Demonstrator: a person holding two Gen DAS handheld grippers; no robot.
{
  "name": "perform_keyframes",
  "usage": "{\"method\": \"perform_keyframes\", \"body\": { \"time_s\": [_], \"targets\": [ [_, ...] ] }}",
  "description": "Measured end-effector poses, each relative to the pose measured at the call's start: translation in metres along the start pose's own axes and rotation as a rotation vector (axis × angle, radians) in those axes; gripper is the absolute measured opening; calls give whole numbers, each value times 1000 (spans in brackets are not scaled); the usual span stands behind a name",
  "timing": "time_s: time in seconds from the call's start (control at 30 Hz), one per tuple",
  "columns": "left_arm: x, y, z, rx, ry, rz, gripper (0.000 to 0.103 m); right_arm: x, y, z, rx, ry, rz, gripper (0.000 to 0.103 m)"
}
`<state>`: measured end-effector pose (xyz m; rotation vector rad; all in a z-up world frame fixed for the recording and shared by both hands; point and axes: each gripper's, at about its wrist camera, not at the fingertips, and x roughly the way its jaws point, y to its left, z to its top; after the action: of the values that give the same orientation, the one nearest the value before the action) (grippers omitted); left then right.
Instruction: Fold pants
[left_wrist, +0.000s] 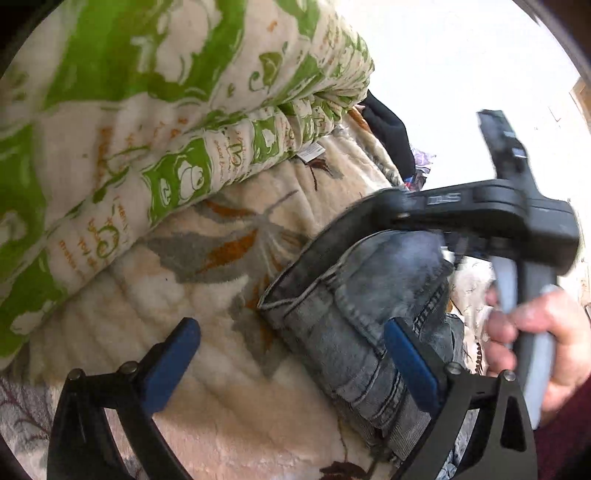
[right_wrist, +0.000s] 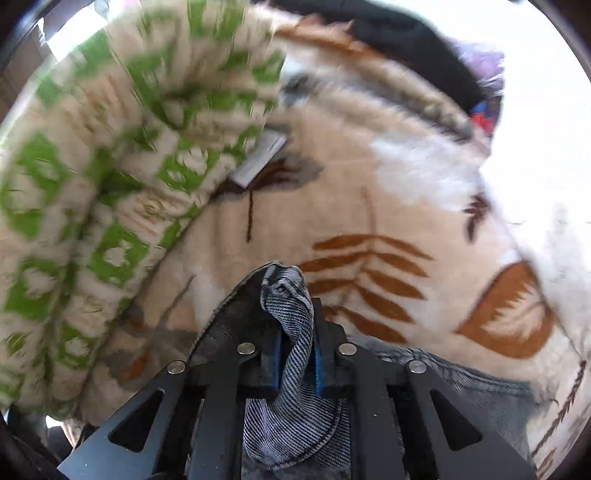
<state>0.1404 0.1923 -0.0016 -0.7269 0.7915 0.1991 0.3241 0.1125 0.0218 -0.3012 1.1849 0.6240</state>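
- A bed covered by a cream fleece blanket (left_wrist: 207, 280) printed with orange and grey leaves fills both views; bright, washed-out light sits behind it at twelve to two o'clock.
- One rolled quilt (left_wrist: 122, 122), cream with green shapes, lies on the blanket from about nine to twelve o'clock in both views, with a small white tag at its edge.
- One dark garment (left_wrist: 388, 129) and a scrap of purple and red cloth lie at the far end of the bed, near one o'clock.
- One pair of grey denim pants (left_wrist: 354, 332) lies bunched on the blanket, seen in the left wrist view from the centre toward five o'clock.
- Left claw (left_wrist: 291, 358): its two blue-padded fingers are spread wide. The pants lie against the right-hand finger at about four o'clock; the left-hand finger at seven o'clock hangs over bare blanket. Nothing is pinched.
- Right claw (right_wrist: 297, 354): its two fingers are pressed together on a fold of the denim, which pokes out past the tips toward twelve o'clock and hangs back toward six o'clock.
- In the left wrist view the right claw crosses above the pants at two to three o'clock, blurred, and a hand (left_wrist: 543, 332) grips its handle at four o'clock.
- Count: two claws, one pair of pants, one quilt, one blanket.
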Motion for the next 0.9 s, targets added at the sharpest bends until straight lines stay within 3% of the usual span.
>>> {"method": "perform_keyframes", "body": {
  "time_s": [0.13,0.3,0.57,0.77,0.9],
  "targets": [
    [-18,-6,-10,50,-21,-41,100,-49,-17,-26,55,-107,15,10],
    [-48,-32,-24,189,-86,-72,100,-95,-37,-51,139,-228,29,10],
    [-67,-62,-34,343,-177,-60,100,-159,-117,-124,361,-407,55,10],
    [-61,-114,-47,498,-143,-125,100,-184,-200,-210,555,-504,67,10],
    [-56,-173,-73,625,-94,-198,101,-172,-242,-255,664,-499,89,11]
  ]
}}
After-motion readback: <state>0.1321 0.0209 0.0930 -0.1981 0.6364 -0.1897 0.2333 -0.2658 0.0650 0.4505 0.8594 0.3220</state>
